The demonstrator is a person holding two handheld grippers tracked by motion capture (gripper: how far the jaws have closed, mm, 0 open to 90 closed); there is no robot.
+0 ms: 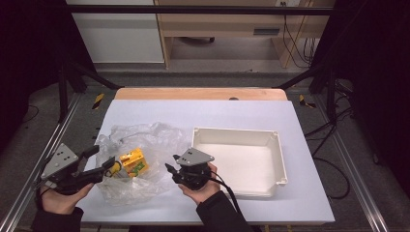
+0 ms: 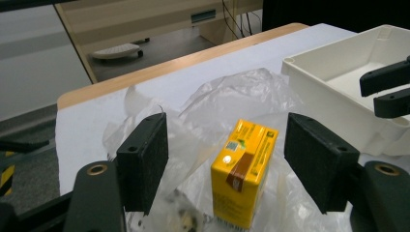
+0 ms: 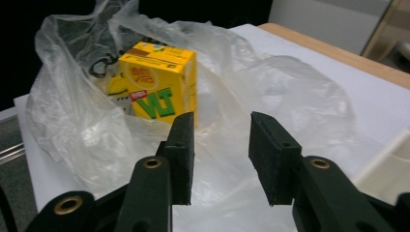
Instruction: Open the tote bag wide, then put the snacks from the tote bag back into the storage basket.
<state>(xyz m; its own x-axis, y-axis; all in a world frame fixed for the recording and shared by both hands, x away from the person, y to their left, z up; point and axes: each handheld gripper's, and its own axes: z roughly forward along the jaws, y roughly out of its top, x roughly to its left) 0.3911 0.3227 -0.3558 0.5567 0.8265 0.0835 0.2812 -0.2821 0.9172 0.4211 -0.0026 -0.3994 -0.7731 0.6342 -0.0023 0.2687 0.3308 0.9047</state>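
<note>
Yellow and upright, the drink carton (image 1: 134, 163) stands on the crumpled clear plastic bag (image 1: 154, 140), which lies on the white table cover (image 1: 300, 193) to the left of the white tray (image 1: 278, 159). The left gripper (image 1: 104, 162) is at the bag's left edge, its jaws wide apart and holding nothing. The right gripper (image 1: 170, 169) is between bag and tray, pointing at the carton; its jaws are partly open and also empty.

Even overhead light on the white-covered bench (image 1: 300, 193), surroundings beyond it dark; soft glare on the crumpled clear plastic bag (image 1: 154, 140); high view slightly soft, near claw bodies blurred.
</note>
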